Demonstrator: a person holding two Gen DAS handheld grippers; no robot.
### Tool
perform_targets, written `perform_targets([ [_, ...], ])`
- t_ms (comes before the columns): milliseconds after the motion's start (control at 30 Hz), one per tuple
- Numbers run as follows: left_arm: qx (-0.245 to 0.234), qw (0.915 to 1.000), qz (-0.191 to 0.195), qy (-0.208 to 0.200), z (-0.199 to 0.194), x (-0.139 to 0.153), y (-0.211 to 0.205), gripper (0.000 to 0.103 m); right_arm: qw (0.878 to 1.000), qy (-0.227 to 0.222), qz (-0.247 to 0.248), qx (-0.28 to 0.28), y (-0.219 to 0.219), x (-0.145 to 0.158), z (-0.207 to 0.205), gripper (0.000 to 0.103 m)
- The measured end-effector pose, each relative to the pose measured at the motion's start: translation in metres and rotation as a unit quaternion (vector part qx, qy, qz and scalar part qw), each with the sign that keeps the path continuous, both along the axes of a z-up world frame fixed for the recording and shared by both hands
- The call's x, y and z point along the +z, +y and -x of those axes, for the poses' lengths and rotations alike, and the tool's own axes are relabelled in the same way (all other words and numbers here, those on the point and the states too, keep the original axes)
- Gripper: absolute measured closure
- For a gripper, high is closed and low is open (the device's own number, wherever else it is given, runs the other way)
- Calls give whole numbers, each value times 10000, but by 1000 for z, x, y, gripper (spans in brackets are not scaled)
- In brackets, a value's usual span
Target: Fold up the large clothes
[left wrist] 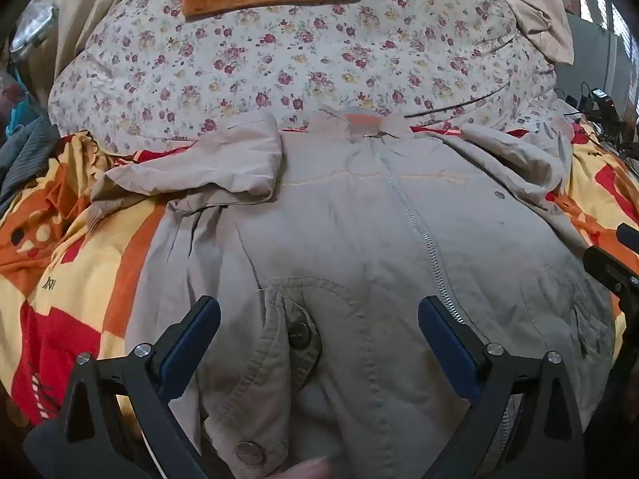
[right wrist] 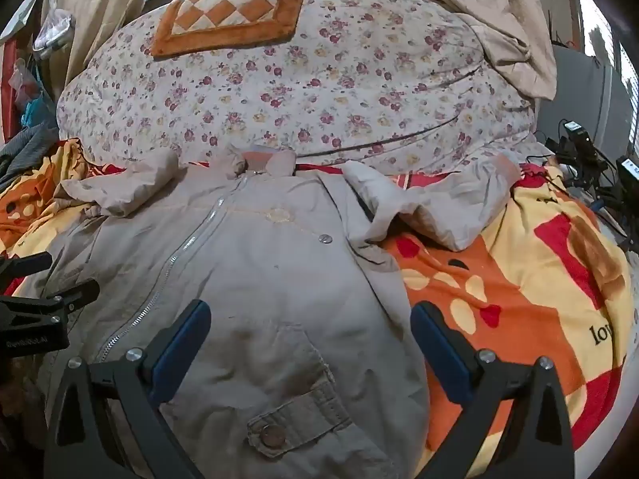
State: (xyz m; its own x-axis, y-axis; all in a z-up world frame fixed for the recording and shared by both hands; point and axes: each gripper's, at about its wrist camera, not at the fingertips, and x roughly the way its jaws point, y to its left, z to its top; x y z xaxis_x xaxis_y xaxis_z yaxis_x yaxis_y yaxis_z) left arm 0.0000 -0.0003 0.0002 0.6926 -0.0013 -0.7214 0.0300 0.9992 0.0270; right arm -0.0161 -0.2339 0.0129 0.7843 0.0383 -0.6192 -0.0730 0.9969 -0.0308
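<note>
Beige zip-front cotton jacket point(left wrist: 359, 219) lies front-up and zipped on the red, orange and yellow patterned blanket point(left wrist: 80, 279), collar at 12 o'clock toward the floral-print quilt point(left wrist: 299, 60). Left wrist view: left gripper point(left wrist: 319, 319) hovers above the lower front panel, blue-padded jaws spread wide, nothing between them; snap-button pocket flap point(left wrist: 295, 335) sits directly below, at 6 o'clock in frame. Silver zipper point(left wrist: 415, 223) runs from collar down toward 5 o'clock. Left sleeve point(left wrist: 199, 171) is bunched across the shoulder at 10 o'clock, loosely and not squared. Part of the other tool shows at 3 o'clock. Right wrist view: right gripper point(right wrist: 309, 327) likewise gapes fully, holding nothing, poised above the garment's right-side panel near its edge; second pocket flap point(right wrist: 295, 427) at 6 o'clock. Right sleeve point(right wrist: 431, 203) sprawls crumpled onto the blanket at 1 o'clock. Orange checkered mat point(right wrist: 227, 16) rests on the quilt at 11 o'clock. Assessment: garment spread and roughly flat, but no true fold made yet. Remaining, as judged: bring both sleeves in over the body, fold the sides, then fold hem toward collar.
</note>
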Motion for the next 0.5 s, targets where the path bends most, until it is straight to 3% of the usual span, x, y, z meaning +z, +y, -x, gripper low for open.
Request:
perform_targets([
  [333, 92, 9995, 315, -8, -8, 0, 10, 9, 9999, -65, -120, -88, -11, 7, -1, 1],
  [500, -62, 9996, 281, -16, -8, 5, 1, 9, 9996, -106, -197, -155, -11, 8, 2, 1],
])
